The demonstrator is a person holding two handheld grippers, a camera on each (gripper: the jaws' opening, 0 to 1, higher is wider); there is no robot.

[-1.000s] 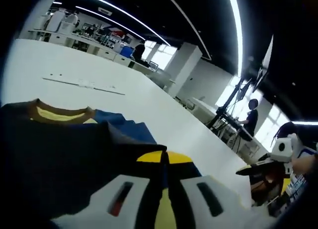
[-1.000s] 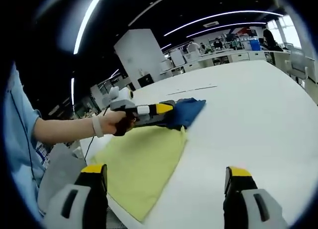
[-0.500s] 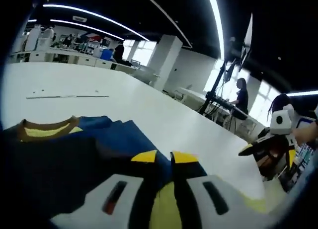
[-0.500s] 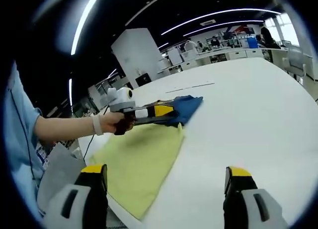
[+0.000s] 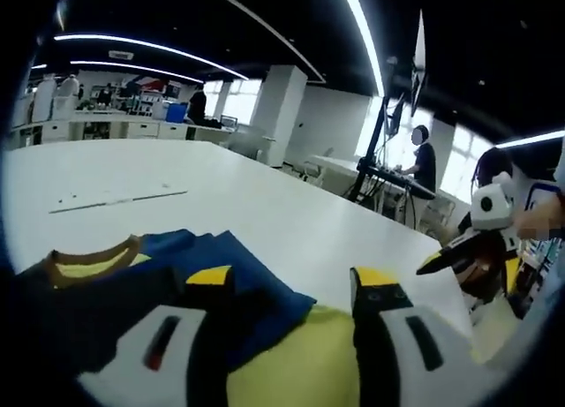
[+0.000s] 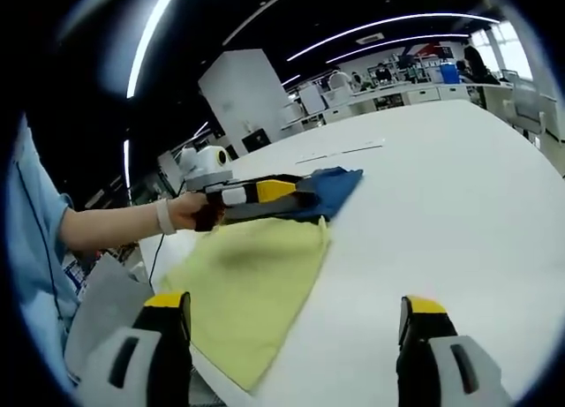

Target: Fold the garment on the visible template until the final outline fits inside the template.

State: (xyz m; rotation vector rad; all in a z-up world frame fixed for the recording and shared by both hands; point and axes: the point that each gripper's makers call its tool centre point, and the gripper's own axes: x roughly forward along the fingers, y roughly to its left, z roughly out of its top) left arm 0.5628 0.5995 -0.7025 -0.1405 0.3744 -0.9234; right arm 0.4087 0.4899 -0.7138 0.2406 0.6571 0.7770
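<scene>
Garment beneath open left tongs.

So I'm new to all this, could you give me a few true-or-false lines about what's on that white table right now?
1. A yellow template lies flat on the white table. True.
2. The garment is red. False: it is blue, with a yellow-and-brown collar.
3. The right gripper is clamped on the garment. False: its jaws stand wide apart over the table, holding nothing.
4. The left gripper has its jaws apart at the garment's edge. True.
5. The garment covers the whole template. False: most of the template lies bare.
</scene>
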